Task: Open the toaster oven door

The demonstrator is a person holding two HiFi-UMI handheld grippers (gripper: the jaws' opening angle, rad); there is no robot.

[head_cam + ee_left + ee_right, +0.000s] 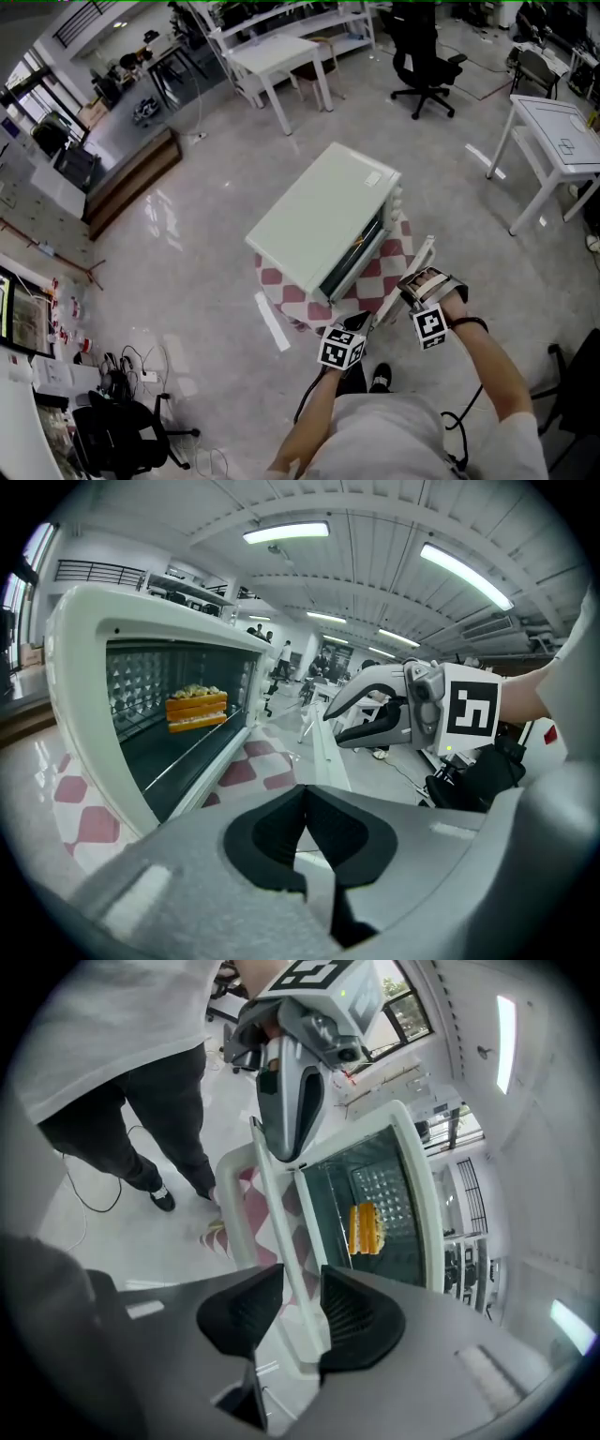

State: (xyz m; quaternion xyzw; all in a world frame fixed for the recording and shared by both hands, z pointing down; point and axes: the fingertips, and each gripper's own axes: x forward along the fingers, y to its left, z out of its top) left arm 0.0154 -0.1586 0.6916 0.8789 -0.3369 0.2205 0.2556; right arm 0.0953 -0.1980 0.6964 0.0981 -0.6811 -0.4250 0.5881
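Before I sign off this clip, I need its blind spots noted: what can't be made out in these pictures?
Food on the rack: too small in both gripper views to identify; the top of the toaster oven hides it in the head view.
Knobs: head view, too small to read their settings.
Left gripper: head view, its marker cube covers the jaws.
Table: head view, covered by the checked cloth and the oven.

Door [286,1241] stands folded out past the table [398,251] edge, its rim between the parted jaws of my right tongs [300,1288]; left tongs [305,794] just beside it. Oven mouth [178,742] unobstructed above it; orange layered food [197,709] sits deep inside. Floor [187,272] open round the table.
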